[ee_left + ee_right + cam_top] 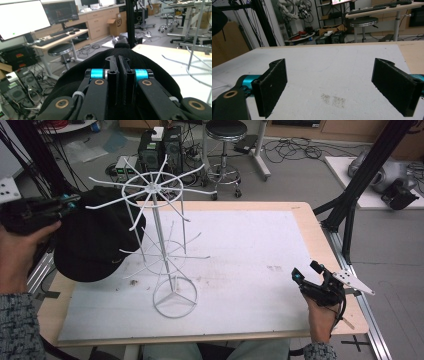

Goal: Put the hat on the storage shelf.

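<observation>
A black cap [92, 237] hangs at centre left of the frame, pinched in the left tongs [70, 202] beside the white wire rack [160, 227]. The right tongs [307, 275], spread wide, hover over the worktop [250, 250] at lower right

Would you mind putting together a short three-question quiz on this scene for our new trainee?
1. True or false: the right hand-held gripper is shut on the black cap.
2. Which hand-held gripper holds the cap: A) left, B) right, C) neither?
3. Fill in: the white wire rack stands on the ____ mat that covers the table.

Key
1. False: its jaws stand wide apart over the bare mat.
2. A: the left hand-held gripper is shut on the cap, held up beside the rack's top ring.
3. White.
</observation>
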Available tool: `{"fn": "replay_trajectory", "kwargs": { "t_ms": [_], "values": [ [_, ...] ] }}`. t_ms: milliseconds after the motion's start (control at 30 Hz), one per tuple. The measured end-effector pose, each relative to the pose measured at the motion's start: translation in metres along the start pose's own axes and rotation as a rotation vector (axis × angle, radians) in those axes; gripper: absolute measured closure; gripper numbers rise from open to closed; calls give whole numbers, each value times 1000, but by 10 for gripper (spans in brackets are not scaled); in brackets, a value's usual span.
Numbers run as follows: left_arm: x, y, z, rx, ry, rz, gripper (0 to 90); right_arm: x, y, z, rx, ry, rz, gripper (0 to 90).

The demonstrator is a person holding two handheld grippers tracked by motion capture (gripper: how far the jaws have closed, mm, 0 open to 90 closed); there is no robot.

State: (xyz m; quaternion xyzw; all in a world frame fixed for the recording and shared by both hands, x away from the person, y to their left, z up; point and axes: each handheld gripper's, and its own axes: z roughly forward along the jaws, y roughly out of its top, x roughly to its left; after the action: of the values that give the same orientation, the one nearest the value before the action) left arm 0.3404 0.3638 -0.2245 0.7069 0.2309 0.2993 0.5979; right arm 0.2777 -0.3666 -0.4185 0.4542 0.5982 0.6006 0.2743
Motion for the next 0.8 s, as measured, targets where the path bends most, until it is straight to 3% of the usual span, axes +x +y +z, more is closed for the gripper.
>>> {"fn": "replay_trajectory", "kwargs": {
  "t_ms": [167,267,400,533,633,800],
  "values": [
    [12,18,-6,-20,26,6,862,-1,0,-3,-7,-5,4,122],
    [19,29,-7,-50,18,-14,862,-2,0,-5,-11,-8,4,122],
    [27,48,-7,-54,23,-1,862,-3,-1,-5,-13,-5,10,122],
    [31,68,-6,-107,16,-14,862,-4,-1,-4,-6,0,13,122],
    [34,86,-7,-130,18,-2,862,-5,-1,-5,-10,-3,14,122],
    [34,107,-4,-135,31,15,862,-6,-1,-7,-15,-1,21,122]
  ]
}}
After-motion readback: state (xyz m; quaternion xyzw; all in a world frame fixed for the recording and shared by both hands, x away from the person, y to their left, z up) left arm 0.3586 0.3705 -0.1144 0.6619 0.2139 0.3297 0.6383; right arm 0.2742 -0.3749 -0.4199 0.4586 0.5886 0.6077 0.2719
